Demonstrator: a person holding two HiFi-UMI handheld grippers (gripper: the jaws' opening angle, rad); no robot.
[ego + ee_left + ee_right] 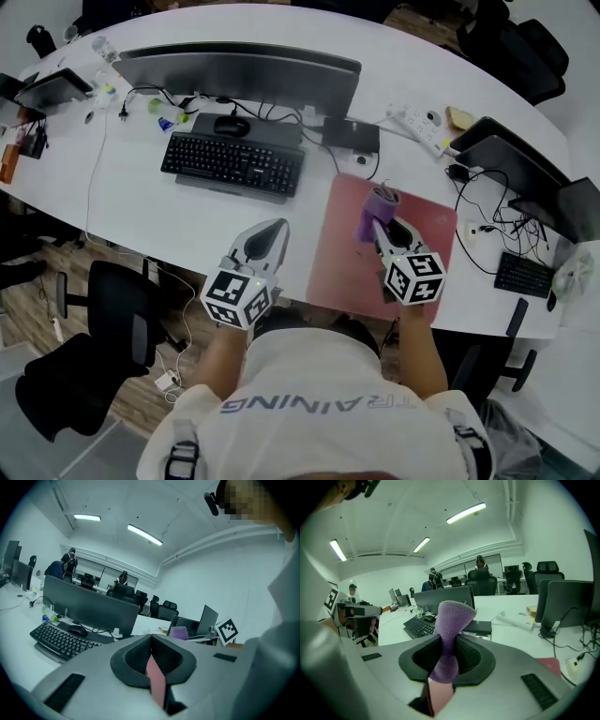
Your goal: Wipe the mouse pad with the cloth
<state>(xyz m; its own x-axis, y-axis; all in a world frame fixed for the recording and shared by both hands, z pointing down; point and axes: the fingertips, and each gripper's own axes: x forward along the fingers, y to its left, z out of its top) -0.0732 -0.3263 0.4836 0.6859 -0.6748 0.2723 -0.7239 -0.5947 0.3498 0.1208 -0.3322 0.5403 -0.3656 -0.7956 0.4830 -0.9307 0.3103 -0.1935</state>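
White lettered T-shirt (pixel 319 398), grey left hand-held gripper (pixel 275 228), grey right hand-held gripper (pixel 380 225)

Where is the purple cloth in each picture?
Head view: purple cloth right of centre, in the right gripper, over the pink mouse pad.
Left gripper view: cloth small, just right of centre, beyond the jaws.
Right gripper view: cloth centre, pinched between the jaws.
Shared landmark: black keyboard.

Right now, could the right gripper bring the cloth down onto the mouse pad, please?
Probably yes. The right gripper is shut on the cloth and hangs over the mouse pad, whose pink surface looks bare beneath it; nothing appears to stand between them.
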